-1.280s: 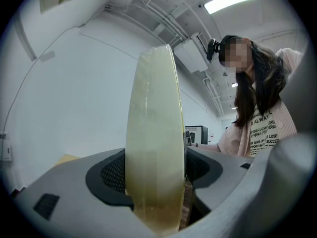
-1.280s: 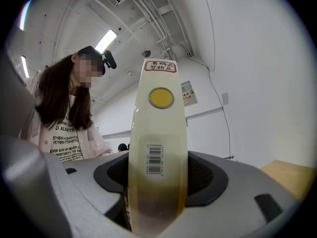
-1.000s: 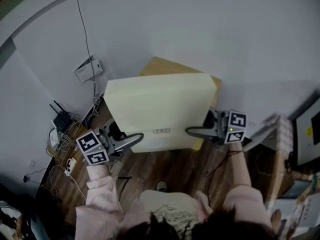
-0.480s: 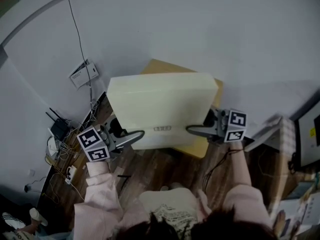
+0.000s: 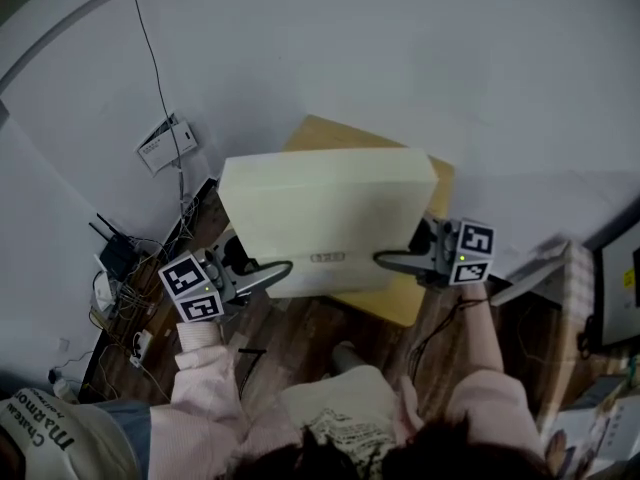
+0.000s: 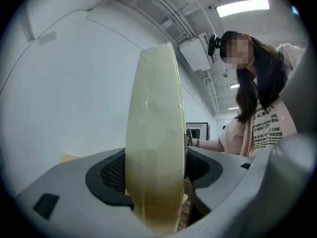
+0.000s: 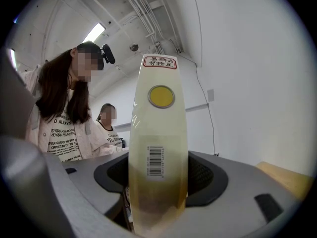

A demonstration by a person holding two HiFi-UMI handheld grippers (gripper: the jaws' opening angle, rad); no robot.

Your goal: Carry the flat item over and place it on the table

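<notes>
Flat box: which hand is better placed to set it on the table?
Right, probably. Both clamp the flat box, but the right tongs sit by the tan table; the left tongs hang over floor.

Head view dim and grey, corners darkened, gripper views brighter, fisheye-bowed with black rims, ceiling light strip (image 6: 242, 7) at 1 o'clock in the left, second light strip (image 7: 93, 32) at 11 o'clock in the right, faint sheen on close, soft-focus flat item (image 6: 154, 143)

- Box (image 5: 325, 213): flat, pale cream, film-wrapped and held level. My left gripper (image 5: 283, 267) and right gripper (image 5: 381, 260) clamp its opposite edges.
- Its right edge carries a barcode (image 7: 155, 160), a round yellow sticker (image 7: 161, 96) and a red-framed label (image 7: 160, 62).
- Table (image 5: 418, 306): tan, below the box and mostly covered by it.
</notes>
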